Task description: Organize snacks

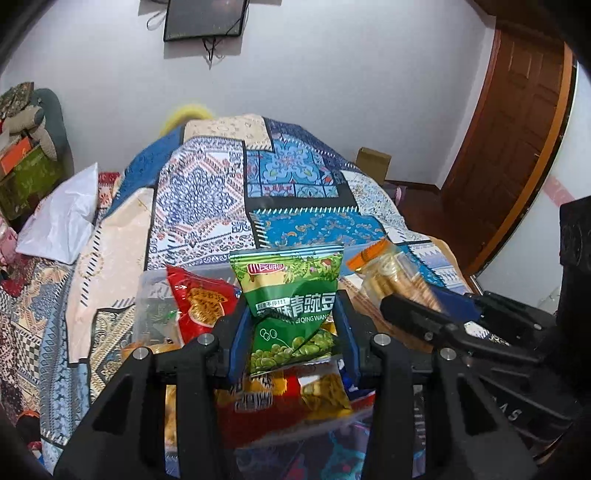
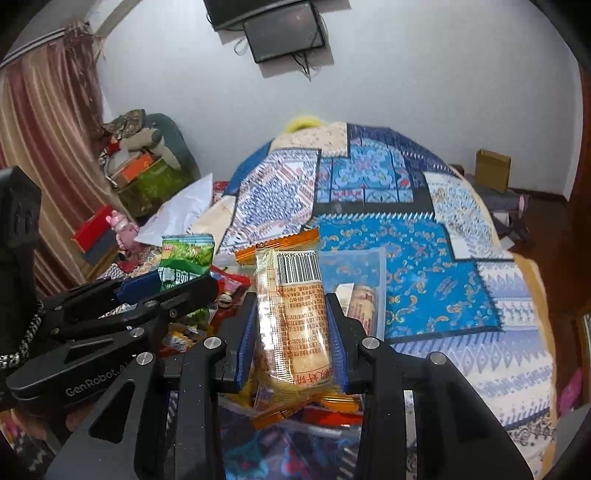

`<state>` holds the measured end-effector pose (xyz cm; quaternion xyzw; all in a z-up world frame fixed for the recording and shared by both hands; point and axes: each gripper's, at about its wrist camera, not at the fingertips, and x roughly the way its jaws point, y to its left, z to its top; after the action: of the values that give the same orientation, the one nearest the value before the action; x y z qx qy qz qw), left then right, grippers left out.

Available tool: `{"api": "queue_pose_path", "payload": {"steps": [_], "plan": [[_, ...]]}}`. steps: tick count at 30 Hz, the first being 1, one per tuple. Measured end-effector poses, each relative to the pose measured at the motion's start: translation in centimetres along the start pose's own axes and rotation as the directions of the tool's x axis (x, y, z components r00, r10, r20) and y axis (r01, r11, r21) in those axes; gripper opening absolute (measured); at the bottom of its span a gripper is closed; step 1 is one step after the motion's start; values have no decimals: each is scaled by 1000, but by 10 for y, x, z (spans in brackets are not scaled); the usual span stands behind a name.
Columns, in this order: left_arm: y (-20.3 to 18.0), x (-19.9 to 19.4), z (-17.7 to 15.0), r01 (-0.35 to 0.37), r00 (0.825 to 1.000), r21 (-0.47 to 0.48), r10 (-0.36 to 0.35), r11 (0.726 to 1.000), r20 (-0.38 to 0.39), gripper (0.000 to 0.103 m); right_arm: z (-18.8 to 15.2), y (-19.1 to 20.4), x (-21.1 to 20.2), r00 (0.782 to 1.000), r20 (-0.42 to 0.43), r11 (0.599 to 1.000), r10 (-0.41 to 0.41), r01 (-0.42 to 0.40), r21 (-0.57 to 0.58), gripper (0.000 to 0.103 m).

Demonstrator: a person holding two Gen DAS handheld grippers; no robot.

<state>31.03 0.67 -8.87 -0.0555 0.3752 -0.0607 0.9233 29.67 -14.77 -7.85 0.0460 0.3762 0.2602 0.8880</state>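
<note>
My left gripper (image 1: 293, 328) is shut on a green pea snack bag (image 1: 291, 295) and holds it upright above a clear box (image 1: 151, 291) of mixed snacks, among them a red packet (image 1: 199, 299). My right gripper (image 2: 291, 332) is shut on a clear orange-edged cracker pack (image 2: 291, 314), barcode up. It holds this beside a second clear box (image 2: 354, 266) with a similar pack (image 2: 364, 302) inside. In the left wrist view the right gripper (image 1: 436, 314) shows with the cracker pack (image 1: 395, 277). In the right wrist view the left gripper (image 2: 173, 284) shows with the green bag (image 2: 184, 258).
A patchwork blue cloth (image 1: 295, 192) covers the table. A white bag (image 1: 62, 218) and stacked boxes (image 1: 26, 170) lie at the left. A cardboard box (image 2: 493, 175) and a wooden door (image 1: 509, 140) are at the right. A screen (image 2: 284, 33) hangs on the wall.
</note>
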Motion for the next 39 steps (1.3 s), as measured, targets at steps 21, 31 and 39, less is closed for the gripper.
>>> {"api": "queue_pose_path", "payload": {"steps": [21,31,39], "plan": [[-5,-105,-23,-1,983,1,1,1000,182,54,-4,22,-72,995,98,997,11,-3,-78,43],[-14,-204,-53,-38,934,7,33,999,357,69,-20,48,-160,966,257,993,39,-8,-119,63],[-19,-246,-75,-97,888,2,86,995,452,96,-36,69,-190,938,347,988,17,39,-152,88]]}}
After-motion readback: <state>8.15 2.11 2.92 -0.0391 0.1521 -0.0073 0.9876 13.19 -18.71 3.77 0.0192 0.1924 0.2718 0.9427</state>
